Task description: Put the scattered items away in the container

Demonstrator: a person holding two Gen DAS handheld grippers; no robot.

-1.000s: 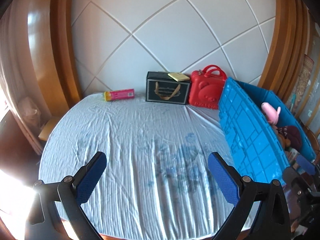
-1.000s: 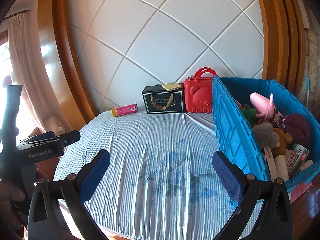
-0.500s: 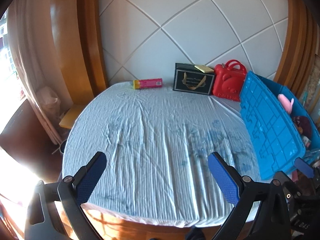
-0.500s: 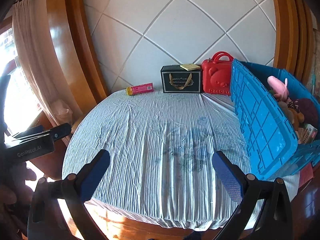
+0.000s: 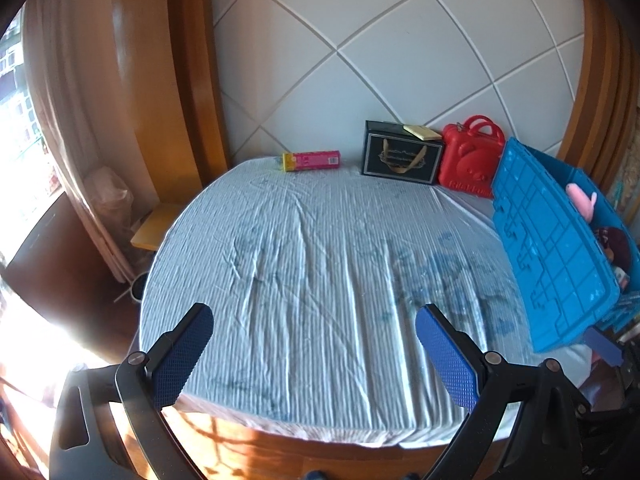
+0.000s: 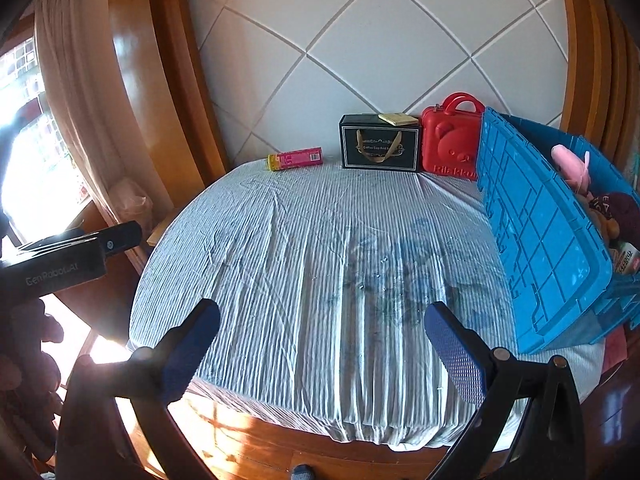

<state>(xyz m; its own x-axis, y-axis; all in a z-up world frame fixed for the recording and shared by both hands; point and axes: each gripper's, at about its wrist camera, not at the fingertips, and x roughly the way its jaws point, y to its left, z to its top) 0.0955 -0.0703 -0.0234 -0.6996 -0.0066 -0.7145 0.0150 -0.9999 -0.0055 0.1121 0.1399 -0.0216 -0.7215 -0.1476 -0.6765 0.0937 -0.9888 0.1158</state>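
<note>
A blue plastic crate (image 5: 548, 248) (image 6: 536, 220) stands at the table's right edge, holding a pink plush (image 5: 582, 198) (image 6: 572, 162), a maroon cap (image 6: 620, 210) and other items. At the far edge lie a pink box (image 5: 312, 160) (image 6: 296, 158), a black gift box (image 5: 402, 156) (image 6: 380, 148) with a yellow pad (image 5: 422, 132) on top, and a red bear case (image 5: 472, 160) (image 6: 452, 140). My left gripper (image 5: 314, 354) and my right gripper (image 6: 322, 350) hang open over the table's near edge, holding nothing.
The round table wears a striped light-blue cloth (image 5: 320, 260) and its wooden rim (image 6: 280, 452) shows below. A quilted white wall backs it. A curtain and a bright window are at left. The left gripper's body (image 6: 60, 260) appears at left in the right wrist view.
Both grippers have pulled back and up from the table, so the near edge and wooden rim now show. The objects on the table have not moved.
</note>
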